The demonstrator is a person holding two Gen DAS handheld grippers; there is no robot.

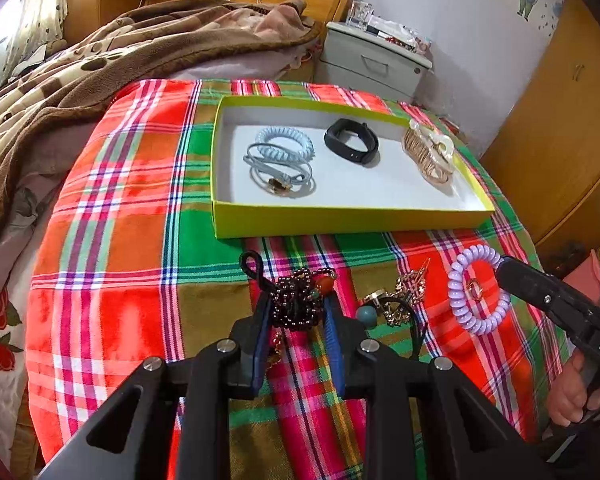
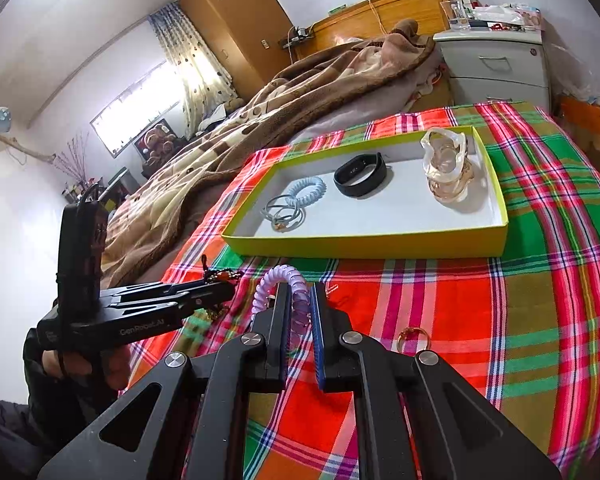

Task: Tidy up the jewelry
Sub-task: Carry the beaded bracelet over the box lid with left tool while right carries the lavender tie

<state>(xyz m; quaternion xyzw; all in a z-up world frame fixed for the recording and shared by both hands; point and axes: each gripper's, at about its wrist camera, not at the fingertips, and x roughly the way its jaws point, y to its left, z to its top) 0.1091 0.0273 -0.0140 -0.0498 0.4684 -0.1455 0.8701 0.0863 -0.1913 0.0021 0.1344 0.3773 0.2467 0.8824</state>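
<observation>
Here, the left gripper (image 1: 298, 312) is seen with its blue pads on either side of a dark beaded bracelet (image 1: 300, 300) on the plaid cloth (image 1: 120, 240); whether they press it cannot be told. Just right of it a gold chain tangle (image 1: 404, 296) and a teal bead (image 1: 366, 316) are crowded together. The right gripper (image 2: 300, 304) is clenched on a purple coil tie (image 2: 280, 280) (lifted off the cloth). Ahead, the yellow-green tray (image 1: 340, 222) holds a black band (image 1: 352, 142); open floor remains in its middle.

A brown blanket (image 1: 100, 60) lies by the plaid cloth (image 1: 132, 208), a grey nightstand (image 2: 496, 68) beyond.
</observation>
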